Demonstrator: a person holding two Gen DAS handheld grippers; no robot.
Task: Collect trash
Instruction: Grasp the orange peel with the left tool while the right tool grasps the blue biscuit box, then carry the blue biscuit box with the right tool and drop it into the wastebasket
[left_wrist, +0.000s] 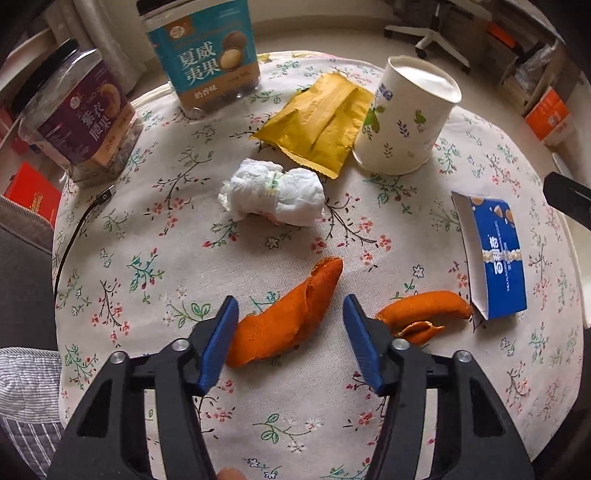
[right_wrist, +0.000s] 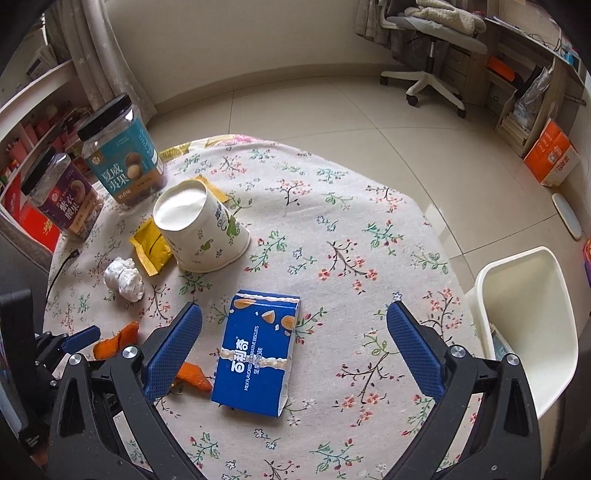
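White bin (right_wrist: 532, 325) beside surface (right_wrist: 332, 229), contents unclear. Left hand-held gripper (left_wrist: 290, 310) spread around curled orange peel (left_wrist: 284, 325); right hand-held gripper (right_wrist: 295, 317) spread over blue biscuit box (right_wrist: 258, 350).

Both wrist views look down, close, sharing the table (left_wrist: 369, 424).

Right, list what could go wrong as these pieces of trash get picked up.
1. The left hand-held gripper is open around the larger orange peel; thin and curled, it may slip or tear when pinched.
2. The upside-down paper cup rests partly on the yellow wrapper, so pulling the wrapper could topple it.
3. The flattened blue biscuit box lies flat between the open right hand-held gripper's fingers; the fingertips might slide off.
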